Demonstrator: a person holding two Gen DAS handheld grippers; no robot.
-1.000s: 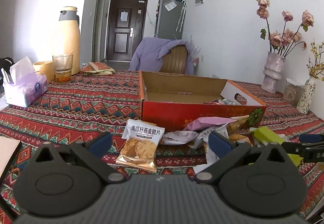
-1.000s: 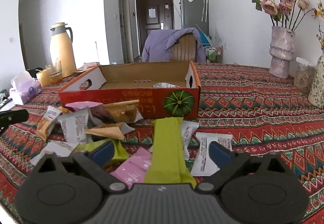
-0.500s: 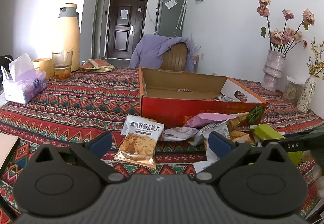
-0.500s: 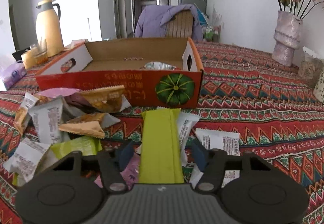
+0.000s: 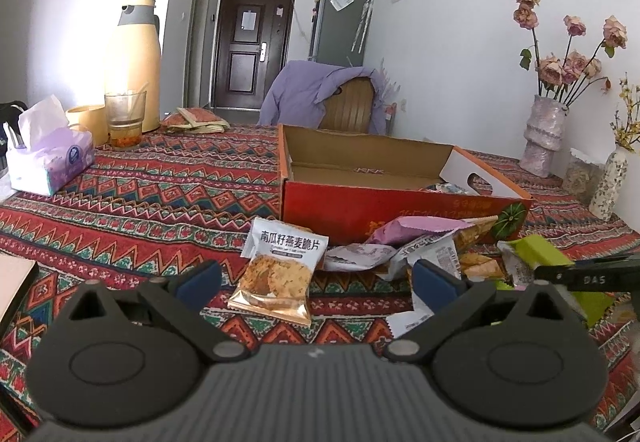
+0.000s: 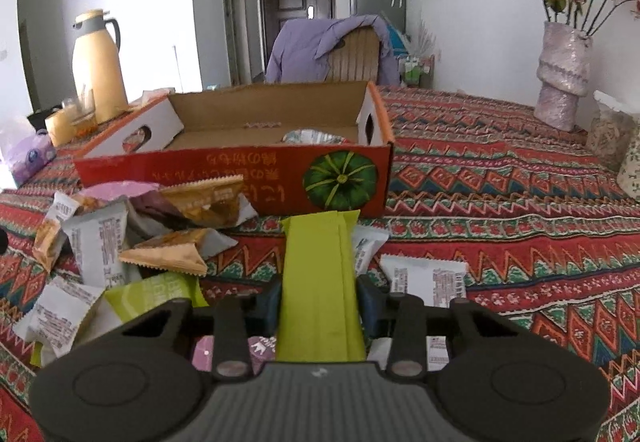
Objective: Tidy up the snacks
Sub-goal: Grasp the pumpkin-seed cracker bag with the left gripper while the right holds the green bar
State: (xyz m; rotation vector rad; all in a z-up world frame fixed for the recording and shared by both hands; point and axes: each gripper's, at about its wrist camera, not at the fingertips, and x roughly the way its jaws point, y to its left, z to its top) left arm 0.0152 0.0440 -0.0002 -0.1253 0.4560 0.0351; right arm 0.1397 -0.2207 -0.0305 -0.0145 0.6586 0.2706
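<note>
While the right gripper (image 6: 320, 300) is clenched on the long green snack bar (image 6: 320, 274), its pads pressing both long edges near the close end, we note how this item should handle. We judge it light and fairly stiff, a foil-type wrapper likely slick, so a grip across the width near mid-length would resist drooping better than one at the tail. The bar points toward the red cardboard box (image 6: 240, 172), its far tip just short of the front wall with the pumpkin print.

The left gripper (image 5: 316, 278) hangs released, fingers wide apart, over the patterned tablecloth (image 5: 160, 194). Between its fingers and a little ahead lies the oat crisp packet (image 5: 280, 270), flat, soft-walled, contents probably brittle; we would take it by the edges, gently.

Obstacles: a loose pile of snack packets (image 6: 160, 226) crowds the left of the bar, touching and overlapping one another, and white packets (image 6: 424, 278) lie just to its right. The box's front wall must be cleared to drop anything in; one silvery packet (image 6: 312, 137) already lies inside. The thermos (image 5: 134, 66), glass (image 5: 124, 114), tissue box (image 5: 48, 158) and flower vase (image 6: 564, 74) stand well apart from the work.
</note>
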